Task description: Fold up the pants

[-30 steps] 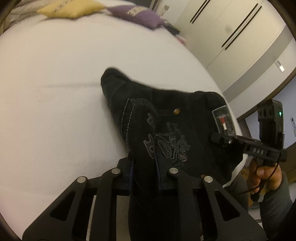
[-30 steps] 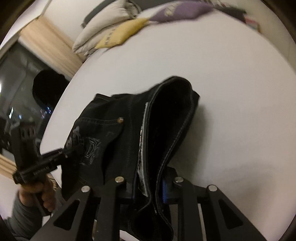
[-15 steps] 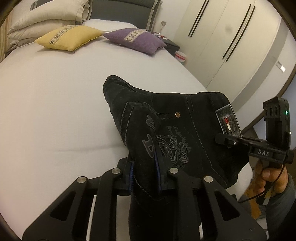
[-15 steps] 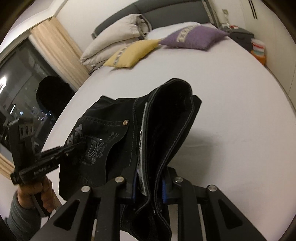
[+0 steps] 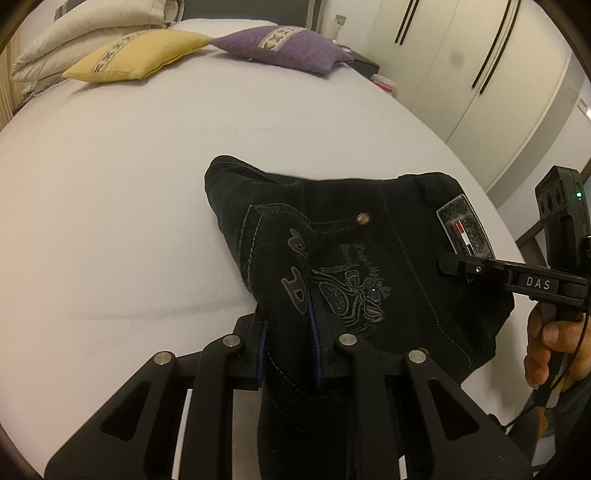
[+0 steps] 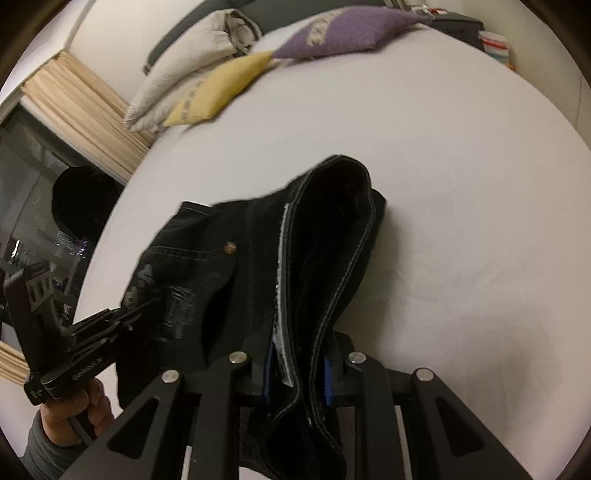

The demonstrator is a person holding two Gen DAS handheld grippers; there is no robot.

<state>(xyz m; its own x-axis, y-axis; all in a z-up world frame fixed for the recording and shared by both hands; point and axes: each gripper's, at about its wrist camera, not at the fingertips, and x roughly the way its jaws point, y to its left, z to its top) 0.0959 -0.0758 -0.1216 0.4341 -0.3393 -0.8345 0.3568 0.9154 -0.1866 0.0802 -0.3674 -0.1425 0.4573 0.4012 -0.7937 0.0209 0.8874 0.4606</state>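
Note:
Black denim pants (image 5: 369, 258) with an embroidered back pocket and a waistband label hang bunched between my two grippers above the white bed (image 5: 129, 184). My left gripper (image 5: 290, 347) is shut on a fold of the pants at the pocket edge. My right gripper (image 6: 299, 363) is shut on the waistband edge of the pants (image 6: 325, 240). The right gripper also shows at the right of the left wrist view (image 5: 448, 264), the left gripper at the lower left of the right wrist view (image 6: 142, 295).
A yellow pillow (image 5: 136, 55), a purple pillow (image 5: 284, 48) and beige pillows (image 5: 85, 33) lie at the bed's head. White wardrobe doors (image 5: 480, 74) stand to the right. A dark window and curtain (image 6: 66, 110) are to the left.
Both grippers have lifted and tilted up while holding the pants, so the pillows and headboard come into view. The pants stay gripped at both ends.

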